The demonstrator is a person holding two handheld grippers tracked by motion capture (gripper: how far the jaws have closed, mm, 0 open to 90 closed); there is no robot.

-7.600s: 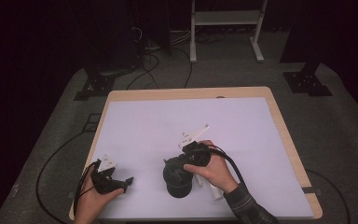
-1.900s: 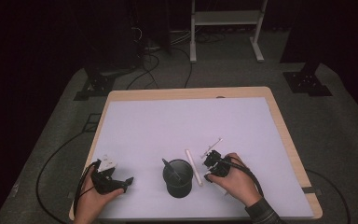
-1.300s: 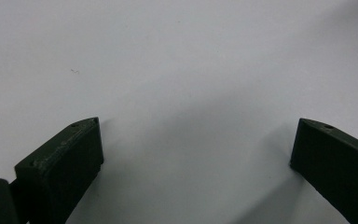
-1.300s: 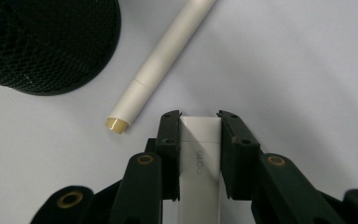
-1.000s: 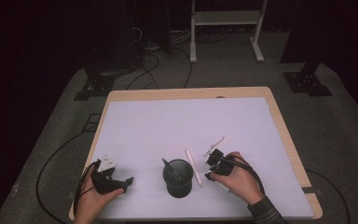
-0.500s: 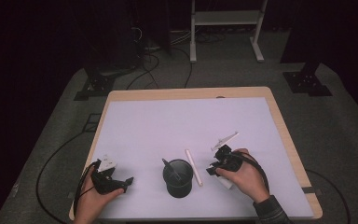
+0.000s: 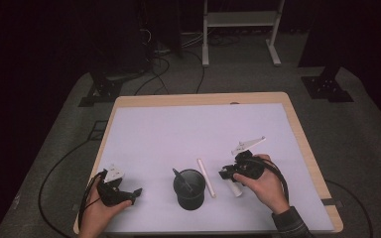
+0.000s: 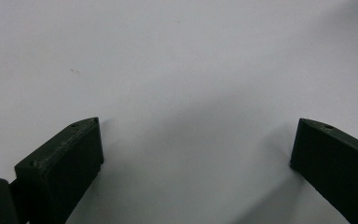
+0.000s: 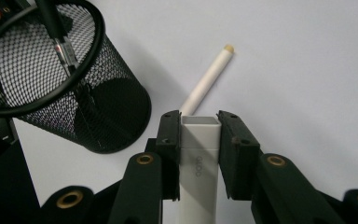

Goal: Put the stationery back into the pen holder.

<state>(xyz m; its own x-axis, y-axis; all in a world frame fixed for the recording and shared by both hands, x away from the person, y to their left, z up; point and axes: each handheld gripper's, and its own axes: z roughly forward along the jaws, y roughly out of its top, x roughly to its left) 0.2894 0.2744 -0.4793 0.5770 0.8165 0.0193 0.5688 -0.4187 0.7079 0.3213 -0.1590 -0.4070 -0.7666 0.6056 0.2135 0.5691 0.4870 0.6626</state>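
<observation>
Beside the black cup (image 9: 51, 70), your right gripper (image 9: 199, 135) squeezes a white block (image 9: 198, 158); next lift it over the cup's rim.

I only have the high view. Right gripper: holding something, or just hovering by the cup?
Observer: Holding. In the right gripper view the right gripper is shut on a white rectangular bar, pads pressed on both its sides.
Operator: Is the white stick on the mat caught in the jaws too?
Observer: No. The white stick lies on the mat beyond the bar, free of the jaws, tan tip pointing away.
Operator: Anything in the cup?
Observer: The mesh cup holds one dark pen leaning on the rim.
Operator: Left side?
Observer: The left gripper is open over bare mat.
</observation>
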